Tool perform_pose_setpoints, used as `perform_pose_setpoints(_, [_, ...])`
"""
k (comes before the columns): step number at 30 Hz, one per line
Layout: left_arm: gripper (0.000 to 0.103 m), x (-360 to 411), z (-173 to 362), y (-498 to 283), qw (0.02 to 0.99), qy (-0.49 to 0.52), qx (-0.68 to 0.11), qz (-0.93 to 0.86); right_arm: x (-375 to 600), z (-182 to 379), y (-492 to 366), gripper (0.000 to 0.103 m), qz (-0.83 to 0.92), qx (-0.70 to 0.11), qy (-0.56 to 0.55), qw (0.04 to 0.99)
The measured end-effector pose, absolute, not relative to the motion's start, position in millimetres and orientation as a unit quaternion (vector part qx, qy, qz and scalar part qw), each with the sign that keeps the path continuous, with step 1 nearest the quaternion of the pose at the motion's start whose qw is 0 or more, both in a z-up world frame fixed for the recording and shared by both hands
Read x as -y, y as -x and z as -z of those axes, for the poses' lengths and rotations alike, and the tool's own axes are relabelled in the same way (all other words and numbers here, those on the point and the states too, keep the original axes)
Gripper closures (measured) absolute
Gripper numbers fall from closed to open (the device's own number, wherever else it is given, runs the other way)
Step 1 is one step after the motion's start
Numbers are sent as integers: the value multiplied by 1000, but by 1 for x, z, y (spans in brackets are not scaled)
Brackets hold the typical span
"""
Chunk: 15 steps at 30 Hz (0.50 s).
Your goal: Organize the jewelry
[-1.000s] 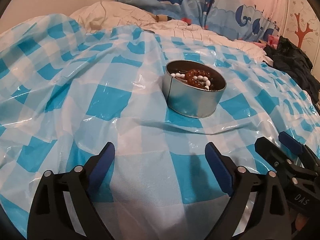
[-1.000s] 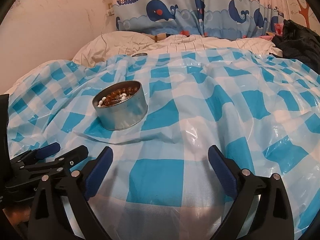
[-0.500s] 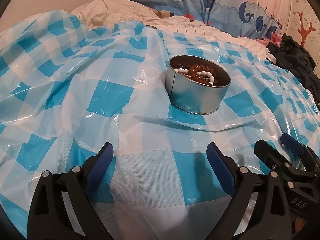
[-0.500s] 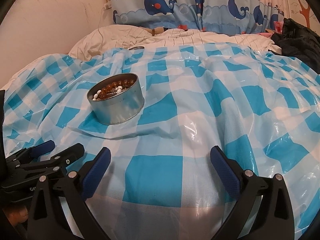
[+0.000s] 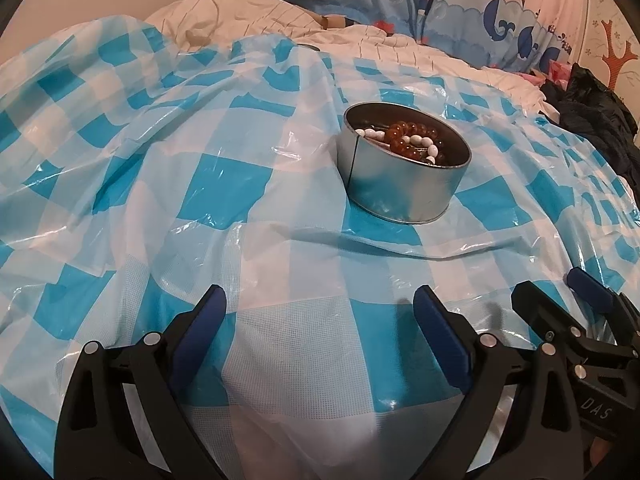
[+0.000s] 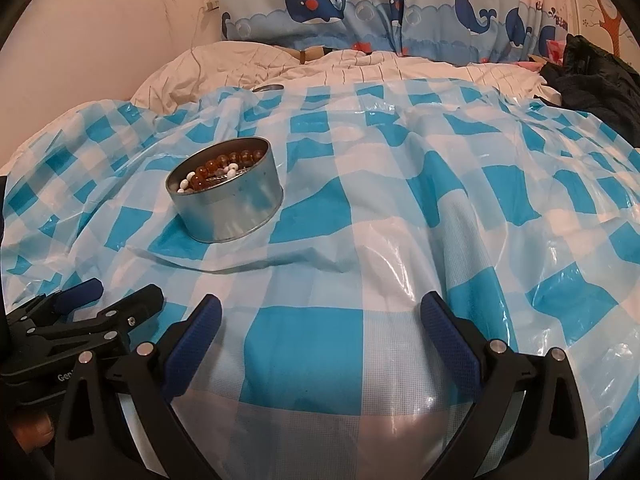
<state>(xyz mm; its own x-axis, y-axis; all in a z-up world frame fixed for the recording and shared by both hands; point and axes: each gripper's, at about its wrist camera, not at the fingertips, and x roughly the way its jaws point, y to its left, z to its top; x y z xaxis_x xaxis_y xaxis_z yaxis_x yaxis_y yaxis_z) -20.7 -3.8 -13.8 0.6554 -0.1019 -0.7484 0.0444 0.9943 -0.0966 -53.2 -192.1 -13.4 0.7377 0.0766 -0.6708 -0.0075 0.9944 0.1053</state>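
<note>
A round silver tin (image 5: 402, 184) stands on a blue-and-white checked plastic sheet (image 5: 224, 184). Inside it lie a brown bead bracelet (image 5: 412, 138) and a string of white beads (image 5: 416, 141). The tin also shows in the right wrist view (image 6: 230, 200), with the brown beads (image 6: 224, 162) and white beads (image 6: 188, 186) inside. My left gripper (image 5: 320, 316) is open and empty, low over the sheet, short of the tin. My right gripper (image 6: 322, 316) is open and empty, to the right of the tin. Each gripper shows at the other view's edge.
The sheet covers a bed with a white quilt (image 6: 360, 68) behind it. A whale-print curtain (image 6: 360, 8) hangs at the back. Dark clothing (image 6: 600, 80) lies at the far right. A small metal lid-like object (image 6: 269, 88) sits at the sheet's far edge.
Both views have shifted slightly, so the tin sits a little differently in frame. Both grippers stay open and empty. The tin and beads have not moved.
</note>
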Motion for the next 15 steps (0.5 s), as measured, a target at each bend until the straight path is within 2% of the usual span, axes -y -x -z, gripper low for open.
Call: perform_pose_setpoints(15, [12,3,16,17,906,30,-421,33,191,14,50,7,-14,-366,-41,929])
